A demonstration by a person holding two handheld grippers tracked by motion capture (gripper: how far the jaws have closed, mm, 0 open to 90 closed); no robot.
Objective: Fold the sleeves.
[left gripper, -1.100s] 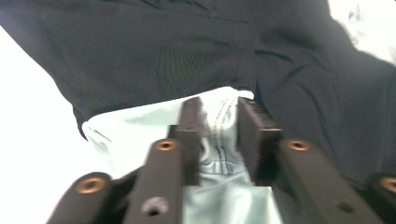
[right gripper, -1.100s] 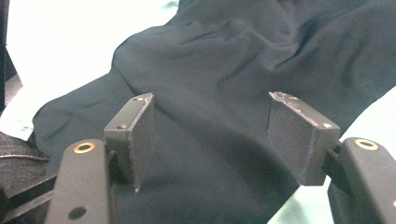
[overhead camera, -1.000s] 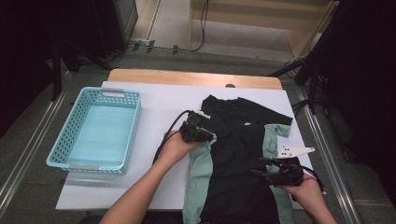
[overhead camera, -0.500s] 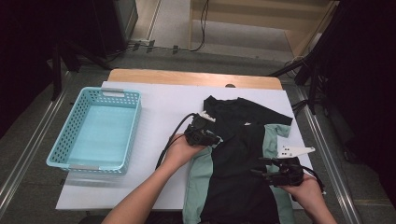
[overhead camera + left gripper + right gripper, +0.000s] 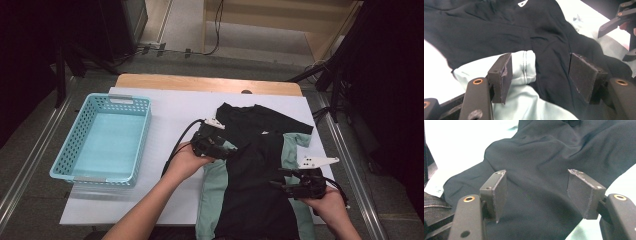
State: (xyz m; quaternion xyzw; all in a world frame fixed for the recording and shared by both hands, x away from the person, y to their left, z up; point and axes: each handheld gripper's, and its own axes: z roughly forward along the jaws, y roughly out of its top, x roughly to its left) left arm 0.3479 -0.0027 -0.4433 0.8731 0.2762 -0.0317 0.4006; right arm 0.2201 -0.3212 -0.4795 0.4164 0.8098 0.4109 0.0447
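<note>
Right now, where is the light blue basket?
In the high view, the light blue basket stands at the table's left side on the white sheet, apart from the black garment at its right.

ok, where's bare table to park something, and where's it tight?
Free: the white table strip between the blue basket and the black-and-mint shirt, plus the band along the far edge beyond the shirt. The basket itself is empty. Crowded: the right half, where the shirt spreads and the left gripper and right gripper sit over it, both open.
</note>
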